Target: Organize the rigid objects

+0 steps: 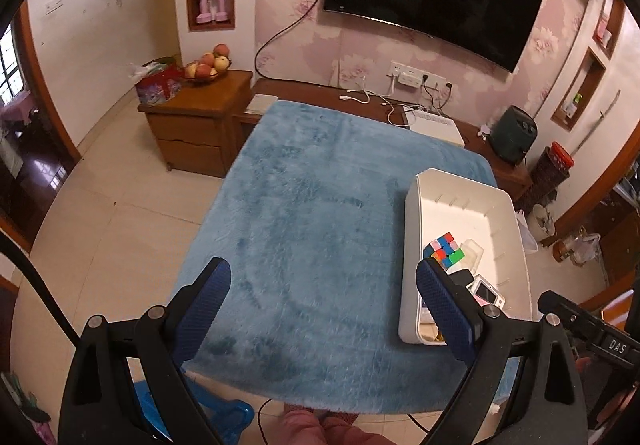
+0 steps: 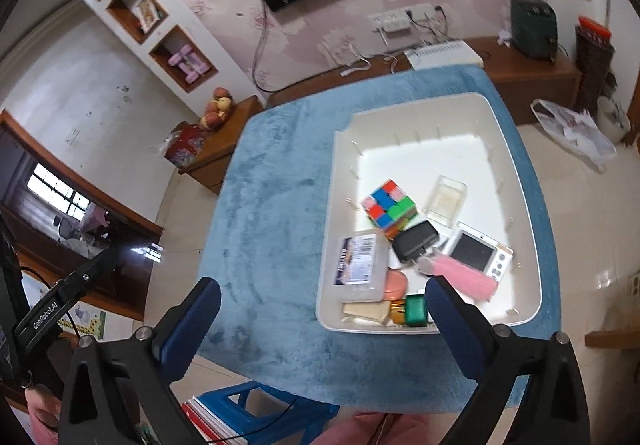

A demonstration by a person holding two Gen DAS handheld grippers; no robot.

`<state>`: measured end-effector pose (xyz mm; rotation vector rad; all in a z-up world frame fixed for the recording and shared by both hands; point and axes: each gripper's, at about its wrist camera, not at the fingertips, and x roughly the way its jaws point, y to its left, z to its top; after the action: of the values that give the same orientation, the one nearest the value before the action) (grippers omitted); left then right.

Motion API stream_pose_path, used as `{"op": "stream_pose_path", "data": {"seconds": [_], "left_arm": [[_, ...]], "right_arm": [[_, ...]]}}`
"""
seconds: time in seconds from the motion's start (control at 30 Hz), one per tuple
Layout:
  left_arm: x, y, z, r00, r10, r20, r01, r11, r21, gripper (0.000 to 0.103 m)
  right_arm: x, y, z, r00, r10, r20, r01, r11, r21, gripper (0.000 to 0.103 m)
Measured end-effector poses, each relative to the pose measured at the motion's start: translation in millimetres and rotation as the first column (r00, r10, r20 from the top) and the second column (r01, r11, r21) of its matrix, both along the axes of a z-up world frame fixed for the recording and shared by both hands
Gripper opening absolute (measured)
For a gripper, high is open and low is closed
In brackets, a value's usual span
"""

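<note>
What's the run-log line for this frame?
left gripper: open, empty | right gripper: open, empty | white bin: holds puzzle cube, camera

Blue table cover [image 2: 272, 205]: plush cloth, matt, nap brushed in streaks. White bin [image 2: 516, 181]: smooth plastic, slight sheen. Cube [image 2: 390, 207]: glossy plastic, coloured faces. Clear box [image 2: 446, 201]: transparent plastic. Labelled case [image 2: 358, 265]: frosted plastic, paper label on top. Black pouch [image 2: 414, 241]: matt, material unclear. Green block [image 2: 416, 309]: glossy, translucent-looking. Gripper pads [image 1: 444, 309]: blue, rough knurled texture; frames black matt plastic with metal pins. Side cabinet [image 1: 200, 125]: varnished wood. Floor [image 1: 120, 213]: glossy tile.
</note>
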<state>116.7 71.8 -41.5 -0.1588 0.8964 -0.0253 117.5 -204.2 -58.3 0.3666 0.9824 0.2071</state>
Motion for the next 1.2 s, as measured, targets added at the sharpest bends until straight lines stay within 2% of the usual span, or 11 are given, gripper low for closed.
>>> {"op": "stream_pose_path", "data": {"seconds": [0.23,0.33,0.6,0.7,0.87,1.2], "left_arm": [[-24,-2,13,1.000,0.018,0.001,-0.018,0.994,-0.109,0.095],[-34,-13,21,1.000,-0.001,0.022,0.004,0.992,-0.123,0.095],[-58,-55,42,0.989,-0.087,0.117,0.088,0.996,0.001,0.095],[-63,-69,48,0.981,-0.119,0.153,0.110,0.992,0.065,0.095],[-71,-82,50,0.970,-0.149,0.192,0.126,0.984,0.126,0.095],[-72,-81,49,0.968,-0.136,0.209,0.106,0.983,0.149,0.098]], "right_arm": [[-34,15,31,0.995,-0.002,0.102,0.006,0.999,-0.041,0.102],[-51,18,41,0.991,-0.012,0.134,0.020,0.998,-0.062,0.102],[-90,15,58,0.971,-0.088,0.220,0.109,0.991,-0.082,0.102],[-98,11,58,0.965,-0.131,0.229,0.154,0.984,-0.090,0.102],[-108,4,53,0.956,-0.185,0.228,0.213,0.971,-0.106,0.102],[-113,8,57,0.949,-0.188,0.253,0.233,0.959,-0.162,0.102]]}}
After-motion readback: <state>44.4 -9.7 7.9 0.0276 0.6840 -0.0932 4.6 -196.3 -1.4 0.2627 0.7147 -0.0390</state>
